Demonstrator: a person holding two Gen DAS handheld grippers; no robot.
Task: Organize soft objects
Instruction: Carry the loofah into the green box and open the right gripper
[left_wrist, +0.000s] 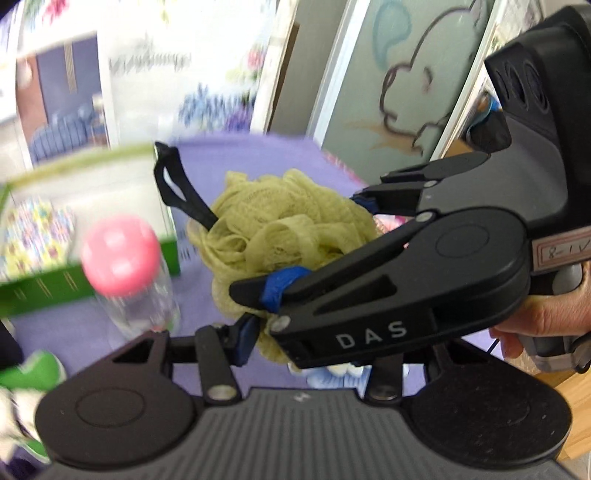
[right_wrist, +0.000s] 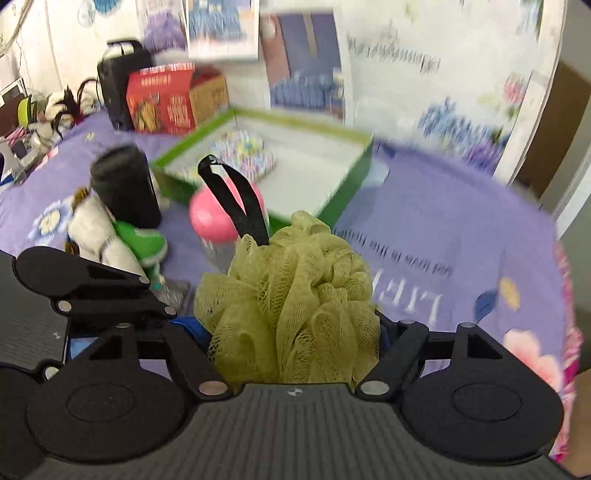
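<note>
Purple bedspread (right_wrist: 443, 206) blurred; right claw (right_wrist: 291, 332) grips loofah (right_wrist: 291, 295), hiding left claw (left_wrist: 314, 332), state unclear

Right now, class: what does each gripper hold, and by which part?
The right gripper clamps the green mesh bath sponge by its netted body, not its black loop. The left gripper's hold cannot be told.

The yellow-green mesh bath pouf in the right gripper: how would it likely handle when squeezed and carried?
The yellow-green mesh bath pouf looks soft and compressible: its netting bunches between the right gripper fingers. It is probably very light, being open mesh. Its black ribbon loop would likely flop and could snag the pink-capped clear bottle.
</note>
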